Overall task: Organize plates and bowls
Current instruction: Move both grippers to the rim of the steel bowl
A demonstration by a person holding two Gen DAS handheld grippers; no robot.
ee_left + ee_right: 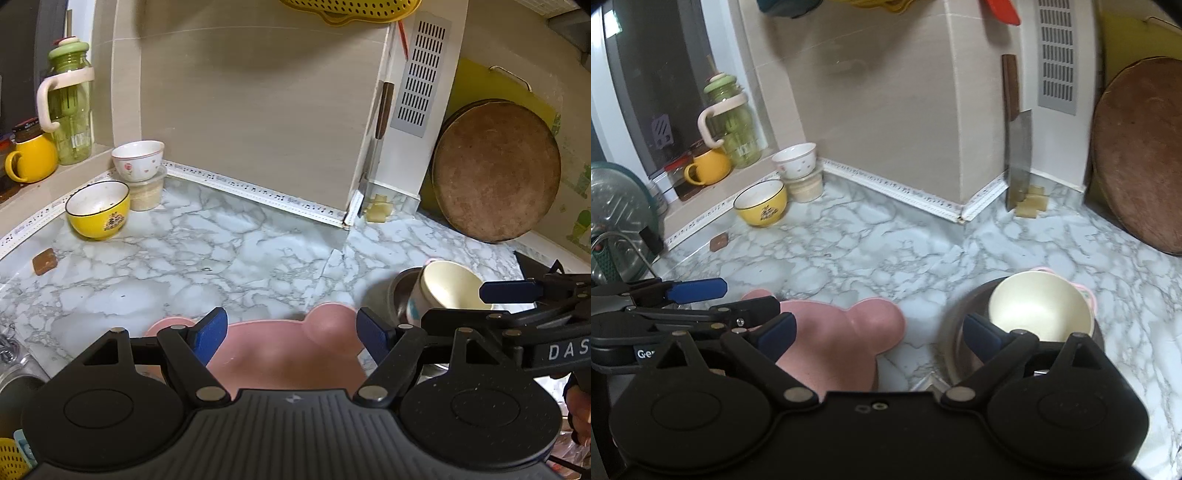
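A pink bear-shaped plate (288, 350) lies on the marble counter right below my open left gripper (291, 338); it also shows in the right wrist view (842, 339). A cream bowl (450, 286) sits tilted in a steel bowl (400, 291) to the right. My right gripper (879, 332) is open and empty, between the pink plate and the steel bowl (960, 317) with the cream bowl (1038, 310). A yellow bowl (98, 210) and a white flowered bowl (138, 159) on a plastic tub stand at the back left.
A round wooden board (495, 170) leans at the back right. A cleaver (1019, 155) stands against the wall. A green bottle (70, 107) and a yellow mug (31, 157) sit on the sill. A small brown block (44, 261) lies on the counter.
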